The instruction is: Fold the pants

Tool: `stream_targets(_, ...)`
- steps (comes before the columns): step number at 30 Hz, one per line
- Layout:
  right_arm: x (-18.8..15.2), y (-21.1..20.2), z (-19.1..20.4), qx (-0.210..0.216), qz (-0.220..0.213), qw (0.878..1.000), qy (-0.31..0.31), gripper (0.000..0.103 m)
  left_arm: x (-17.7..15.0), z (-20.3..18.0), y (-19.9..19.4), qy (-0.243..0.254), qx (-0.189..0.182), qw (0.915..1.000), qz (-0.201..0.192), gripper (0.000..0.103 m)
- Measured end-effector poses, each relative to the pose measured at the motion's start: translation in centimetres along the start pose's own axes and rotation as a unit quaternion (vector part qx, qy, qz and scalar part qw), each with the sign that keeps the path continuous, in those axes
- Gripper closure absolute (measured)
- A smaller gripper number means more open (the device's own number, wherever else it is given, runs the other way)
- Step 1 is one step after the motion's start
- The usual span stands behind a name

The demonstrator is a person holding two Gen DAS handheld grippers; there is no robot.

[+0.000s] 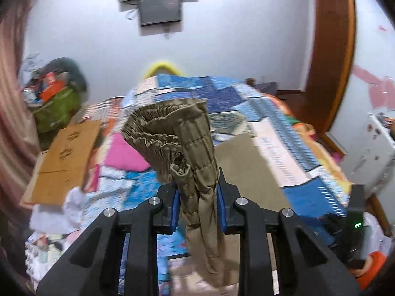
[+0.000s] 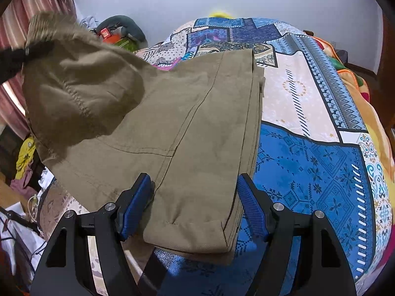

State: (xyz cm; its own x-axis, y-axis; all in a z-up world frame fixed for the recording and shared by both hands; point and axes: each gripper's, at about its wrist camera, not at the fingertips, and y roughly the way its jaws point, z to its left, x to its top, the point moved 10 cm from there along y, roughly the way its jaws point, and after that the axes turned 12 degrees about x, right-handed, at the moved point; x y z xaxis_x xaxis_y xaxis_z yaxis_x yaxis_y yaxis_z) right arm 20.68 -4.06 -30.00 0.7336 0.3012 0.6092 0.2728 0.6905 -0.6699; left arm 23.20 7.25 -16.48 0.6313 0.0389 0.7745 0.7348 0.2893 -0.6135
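Observation:
Olive-khaki pants (image 2: 177, 123) lie on the bed with their legs folded together, hems near the right gripper. My left gripper (image 1: 198, 204) is shut on the gathered elastic waistband (image 1: 177, 133) and holds it up above the bed; it shows as a dark shape at the upper left in the right wrist view (image 2: 29, 51). My right gripper (image 2: 195, 204) is open, its blue pads (image 2: 135, 204) standing either side of the leg ends, just above the cloth.
The bed has a blue patchwork cover (image 2: 308, 172). A flat cardboard sheet (image 1: 64, 157) and a pink cloth (image 1: 126, 155) lie on its left side. A heap of bags (image 1: 54, 98) stands at the far left, a curtain (image 1: 9, 98) beside it, a wooden door frame (image 1: 330, 49) right.

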Motion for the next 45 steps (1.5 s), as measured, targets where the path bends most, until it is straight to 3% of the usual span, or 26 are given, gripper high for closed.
stream_targets(5, 0.3, -1.2, -0.5, 0.004, -0.015, 1.0, 0.012, 0.034, 0.1, -5.4, 0.0, 0.031, -0.068, 0.9971, 0.016, 0.078)
stream_targets(8, 1.1, -3.7, -1.3, -0.004, -0.056, 0.998, 0.019, 0.034, -0.6, -8.1, 0.4, 0.054, -0.093, 0.9938, 0.027, 0.079)
stream_targets(12, 1.5, -6.4, -3.2, -0.024, -0.078, 0.996, 0.035, 0.034, -1.9, -11.3, 1.4, 0.074, -0.121, 0.9886, 0.049, 0.079)
stream_targets(17, 0.8, -8.7, -6.1, -0.063, -0.085, 0.993, 0.052, 0.034, -3.8, -14.5, 3.5, 0.078, -0.159, 0.9791, 0.1, 0.079)
stream_targets(23, -0.6, -9.5, -7.6, -0.072, -0.083, 0.991, 0.076, 0.034, -7.5, -16.5, 4.9, 0.104, -0.179, 0.9652, 0.16, 0.078)
stream_targets(27, -0.9, -9.5, -7.4, -0.077, -0.079, 0.992, 0.069, 0.034, -8.8, -17.4, 4.1, 0.139, -0.189, 0.957, 0.171, 0.06)
stream_targets(29, -0.6, -9.7, -7.3, -0.081, -0.082, 0.991, 0.065, 0.034, -8.7, -17.2, 3.3, 0.142, -0.198, 0.9555, 0.165, 0.041)
stream_targets(30, -0.3, -9.7, -7.2, -0.08, -0.086, 0.991, 0.064, 0.034, -8.5, -16.9, 2.9, 0.141, -0.201, 0.9563, 0.159, 0.038)
stream_targets(35, 1.7, -10.4, -5.8, -0.063, -0.115, 0.99, 0.058, 0.034, -6.3, -13.2, 2.2, 0.123, -0.172, 0.9699, 0.121, 0.031)
stream_targets(39, 3.3, -9.8, -4.2, -0.044, -0.124, 0.99, 0.047, 0.034, -4.1, -8.6, 4.3, 0.109, -0.102, 0.9839, 0.098, 0.026)
stream_targets(45, 3.1, -6.0, -3.3, -0.034, -0.097, 0.994, 0.04, 0.034, -2.2, -2.5, 9.4, 0.084, -0.033, 0.9896, 0.113, 0.026)
